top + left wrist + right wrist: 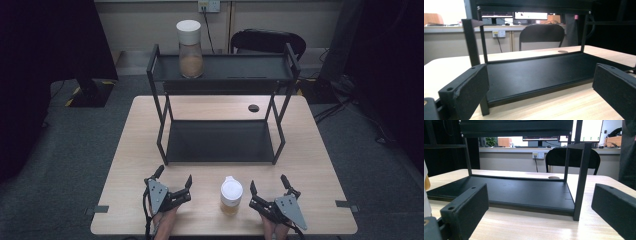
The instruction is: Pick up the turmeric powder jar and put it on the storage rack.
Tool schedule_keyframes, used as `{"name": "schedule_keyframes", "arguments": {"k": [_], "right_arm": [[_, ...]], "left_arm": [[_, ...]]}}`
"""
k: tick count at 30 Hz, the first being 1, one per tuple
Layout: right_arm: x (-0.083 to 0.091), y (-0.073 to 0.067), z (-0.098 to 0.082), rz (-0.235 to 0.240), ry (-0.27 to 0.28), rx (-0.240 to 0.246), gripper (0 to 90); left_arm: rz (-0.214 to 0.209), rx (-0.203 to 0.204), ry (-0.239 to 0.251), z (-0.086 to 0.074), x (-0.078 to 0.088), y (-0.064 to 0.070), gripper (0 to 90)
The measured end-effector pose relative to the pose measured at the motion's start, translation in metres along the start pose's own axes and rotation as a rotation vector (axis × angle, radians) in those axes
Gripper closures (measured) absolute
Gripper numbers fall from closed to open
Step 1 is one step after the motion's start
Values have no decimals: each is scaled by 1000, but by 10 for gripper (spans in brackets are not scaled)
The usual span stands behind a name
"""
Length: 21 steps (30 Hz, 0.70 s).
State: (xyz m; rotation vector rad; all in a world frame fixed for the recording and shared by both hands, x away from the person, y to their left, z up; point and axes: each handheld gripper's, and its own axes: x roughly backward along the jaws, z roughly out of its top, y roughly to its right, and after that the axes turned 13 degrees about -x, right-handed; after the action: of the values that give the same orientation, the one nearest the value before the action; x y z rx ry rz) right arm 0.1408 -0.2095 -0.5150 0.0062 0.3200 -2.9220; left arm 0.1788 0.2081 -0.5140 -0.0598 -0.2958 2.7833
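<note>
We've got both tongs, left (174, 181) and right (268, 184), gaping wide (gripping nothing) either side of the white-lidded glass jar (231, 196).

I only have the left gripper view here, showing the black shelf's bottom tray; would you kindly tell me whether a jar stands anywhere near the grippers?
Observer: Yes, a small jar with a white lid stands on the table between the left gripper and the right gripper, in front of the shelf.
Operator: Thank you. Is either gripper holding it?
Observer: No, both are open and apart from it.
Operator: And is anything on the shelf's top tier?
Observer: A taller jar with a white lid stands at the left end of the top tier.
</note>
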Motion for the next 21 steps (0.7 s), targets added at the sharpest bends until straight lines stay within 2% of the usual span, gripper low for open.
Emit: {"name": "schedule_keyframes", "arguments": {"k": [3,6,11,16,21], "right_arm": [[0,1,0,5,-1,0,0],[0,1,0,5,-1,-1,0],[1,5,0,32,-1,-2,0],[2,2,11,33,-22,-9,6],[9,-4,21,50,-7,-18,6]], "left_arm": [[12,-23,0,1,0,4,2],[16,-3,-4,1,0,3,4],[22,-9,-3,1,0,5,3],[29,-6,-7,2,0,6,5],[29,-7,-7,1,0,6,5]]}}
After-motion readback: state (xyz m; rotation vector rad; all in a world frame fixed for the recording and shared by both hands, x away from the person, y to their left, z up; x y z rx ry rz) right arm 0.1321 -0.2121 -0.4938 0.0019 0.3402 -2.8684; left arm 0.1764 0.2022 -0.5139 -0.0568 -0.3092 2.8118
